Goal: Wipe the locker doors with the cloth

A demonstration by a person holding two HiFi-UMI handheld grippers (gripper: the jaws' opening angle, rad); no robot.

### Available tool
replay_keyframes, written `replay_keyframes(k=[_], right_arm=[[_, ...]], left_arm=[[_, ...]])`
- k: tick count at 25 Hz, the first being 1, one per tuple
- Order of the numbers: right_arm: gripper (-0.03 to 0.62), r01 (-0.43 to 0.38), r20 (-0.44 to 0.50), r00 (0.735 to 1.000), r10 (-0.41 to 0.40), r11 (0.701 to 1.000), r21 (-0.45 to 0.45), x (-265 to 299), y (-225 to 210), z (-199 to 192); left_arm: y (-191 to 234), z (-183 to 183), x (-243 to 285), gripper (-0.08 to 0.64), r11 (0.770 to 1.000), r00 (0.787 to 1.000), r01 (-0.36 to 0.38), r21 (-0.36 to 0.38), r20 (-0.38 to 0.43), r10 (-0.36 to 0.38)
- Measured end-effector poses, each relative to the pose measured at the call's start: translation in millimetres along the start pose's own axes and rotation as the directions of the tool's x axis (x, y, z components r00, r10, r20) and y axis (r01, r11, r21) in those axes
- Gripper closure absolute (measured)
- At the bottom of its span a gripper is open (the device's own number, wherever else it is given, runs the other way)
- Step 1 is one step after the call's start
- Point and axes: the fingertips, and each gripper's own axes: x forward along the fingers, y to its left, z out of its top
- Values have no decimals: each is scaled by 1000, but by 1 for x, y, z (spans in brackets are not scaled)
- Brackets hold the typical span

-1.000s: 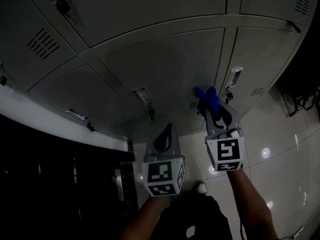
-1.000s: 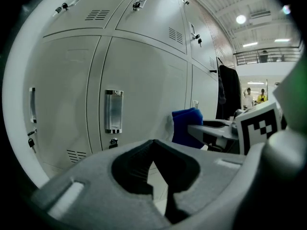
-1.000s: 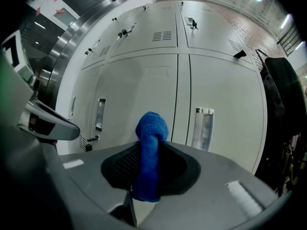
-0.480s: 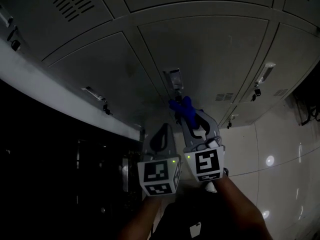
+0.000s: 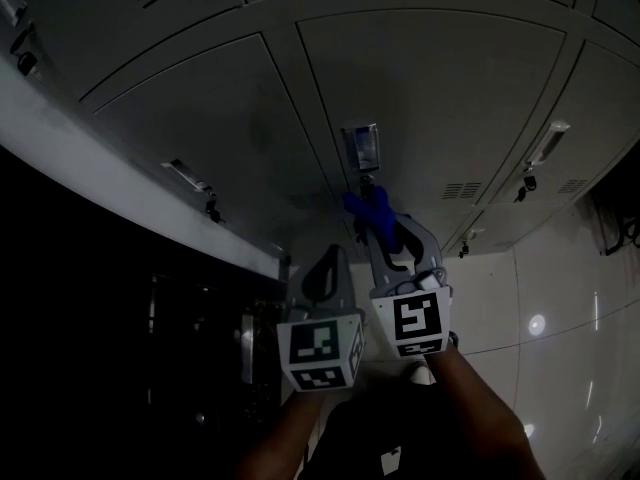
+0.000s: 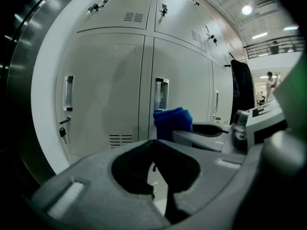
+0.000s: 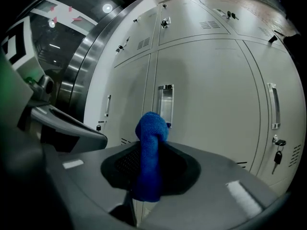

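Note:
A bank of grey locker doors [image 5: 430,98] fills the wall ahead, each with a recessed metal handle [image 5: 360,148] and a small lock. My right gripper [image 5: 382,236] is shut on a blue cloth [image 5: 368,211], whose bunched end pokes out just below that handle, close to the door. In the right gripper view the blue cloth [image 7: 148,152] stands up between the jaws in front of the handle [image 7: 165,104]. My left gripper [image 5: 322,273] is shut with nothing in it, beside and slightly behind the right one. The left gripper view shows the cloth [image 6: 171,123] and the doors [image 6: 110,90].
A curved steel column [image 7: 81,66] and a dark area [image 5: 100,348] lie to the left of the lockers. Pale glossy floor tiles [image 5: 560,338] spread to the right. Keys hang in some locks [image 6: 62,132]. A dark garment [image 6: 242,90] hangs at the far end of the row.
Both grippers and the view have shifted left along the lockers; the cloth went from near a right-hand door's lock to just under the middle door's handle.

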Motion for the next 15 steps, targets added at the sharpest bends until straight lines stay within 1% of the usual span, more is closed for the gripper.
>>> replay_keyframes(k=[7,15], right_arm=[[509,81,-14,997,-81,997,-4,-19,-52,-1],[509,185,-35,982,-185,983,6,-44,-120,-10]], left_arm=[[-46,9,22,557,996,997,83,24,-4,-83],[-96,20,43,557,986,988,157,56,-11,-157]])
